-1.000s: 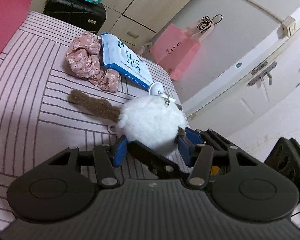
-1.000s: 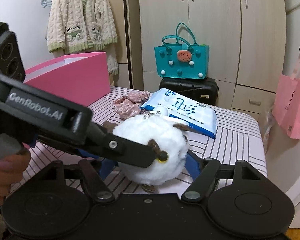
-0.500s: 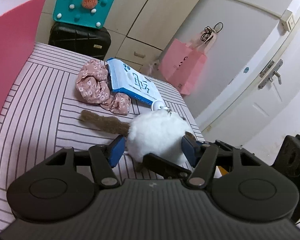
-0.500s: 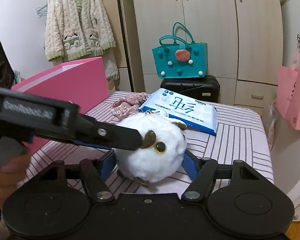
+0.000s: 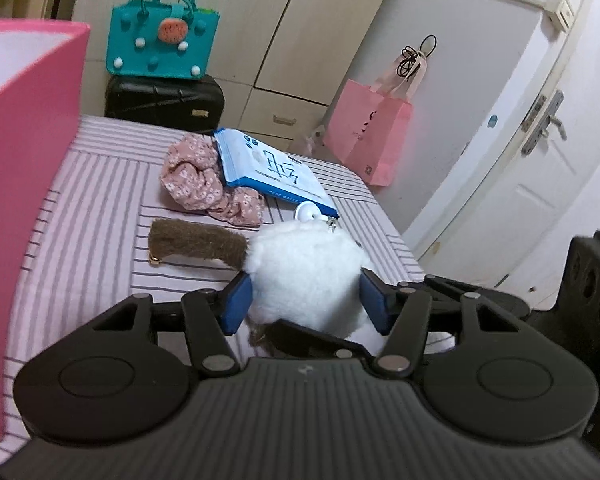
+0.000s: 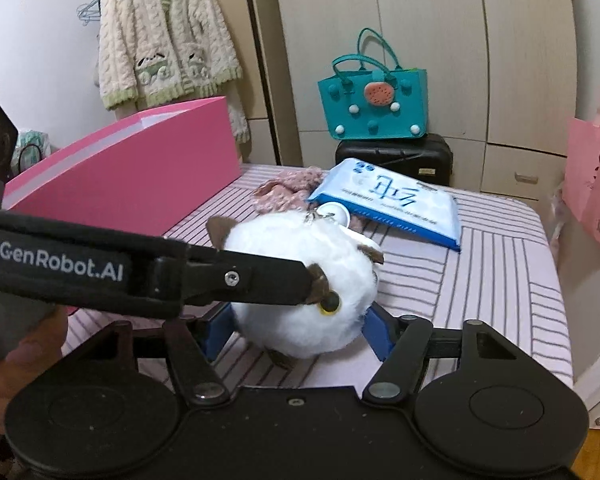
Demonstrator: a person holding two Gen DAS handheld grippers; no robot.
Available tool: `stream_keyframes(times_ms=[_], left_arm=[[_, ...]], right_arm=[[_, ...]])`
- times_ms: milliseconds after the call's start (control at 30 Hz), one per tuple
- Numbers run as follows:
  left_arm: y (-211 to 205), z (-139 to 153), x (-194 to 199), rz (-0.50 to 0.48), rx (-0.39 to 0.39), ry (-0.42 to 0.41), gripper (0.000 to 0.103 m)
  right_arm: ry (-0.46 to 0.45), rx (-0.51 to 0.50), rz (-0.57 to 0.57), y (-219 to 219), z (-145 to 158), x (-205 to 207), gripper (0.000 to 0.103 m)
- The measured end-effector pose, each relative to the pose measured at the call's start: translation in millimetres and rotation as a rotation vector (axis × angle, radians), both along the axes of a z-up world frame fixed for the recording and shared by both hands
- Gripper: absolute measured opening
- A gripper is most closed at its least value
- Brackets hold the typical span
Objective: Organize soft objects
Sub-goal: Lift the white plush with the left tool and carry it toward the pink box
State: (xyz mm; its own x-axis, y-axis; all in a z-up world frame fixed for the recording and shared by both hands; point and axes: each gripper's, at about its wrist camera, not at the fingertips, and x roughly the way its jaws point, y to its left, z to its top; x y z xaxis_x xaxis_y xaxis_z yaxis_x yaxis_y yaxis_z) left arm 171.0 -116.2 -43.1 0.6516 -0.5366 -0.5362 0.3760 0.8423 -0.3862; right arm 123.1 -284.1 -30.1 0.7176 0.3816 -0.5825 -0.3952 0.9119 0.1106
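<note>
White plush (image 5: pixel 306 276) on striped bed (image 5: pixel 96 208), pinched between both grippers: left (image 5: pixel 306 304), right (image 6: pixel 296 330). Pink box (image 6: pixel 140 176) at ten o'clock, contents hidden. "GenRobot.AI" printed on left gripper; wipes pack (image 6: pixel 396 200) at twelve, writing unreadable.

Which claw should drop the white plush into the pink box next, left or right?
Left, probably. The left claw has pads touching both sides of the white plush, and the pink box stands close on its left. The right claw would need to cross it.
</note>
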Motion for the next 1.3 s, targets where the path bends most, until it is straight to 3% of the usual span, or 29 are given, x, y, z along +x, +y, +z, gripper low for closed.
stream_keyframes(times_ms=[133, 400, 867, 1300], left_arm=[[3, 6, -14, -0.007, 0.053, -0.007, 0.055], [28, 22, -27, -0.062, 0.063, 0.025, 0.055], [76, 64, -60, -0.108, 0.059, 0.011, 0.055], [111, 117, -88, -0.122, 0.168, -0.046, 0.055]], right_arm=[[-0.001, -0.032, 0.012, 12, 4, -10, 0.072], [-0.033, -0.077, 0.046, 33, 18, -32, 0.075], [-0.093, -0.011, 0.106, 59, 54, -57, 0.077], [-0.099, -0.103, 0.293, 100, 103, -69, 0.077]])
